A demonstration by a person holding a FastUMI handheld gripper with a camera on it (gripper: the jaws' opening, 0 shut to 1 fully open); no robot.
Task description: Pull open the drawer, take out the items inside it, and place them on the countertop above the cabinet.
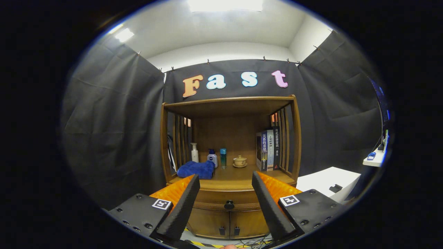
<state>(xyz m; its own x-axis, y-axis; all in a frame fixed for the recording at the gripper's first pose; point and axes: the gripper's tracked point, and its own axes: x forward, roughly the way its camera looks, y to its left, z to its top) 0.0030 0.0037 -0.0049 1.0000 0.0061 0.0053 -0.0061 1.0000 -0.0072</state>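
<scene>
Ahead of the spread gripper (225,193), fingers holding nothing: wooden cabinet (229,145), its closed drawer with round dark knob (228,204) between the fingertips; on the countertop (238,176) beyond: folded blue towel (196,169), white pump bottle (195,152), teal bottle (223,157), lidded ceramic cup (240,160), upright books (268,149)

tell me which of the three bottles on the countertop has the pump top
The white pump bottle, farthest left behind the blue towel; the other two have plain caps.
</scene>
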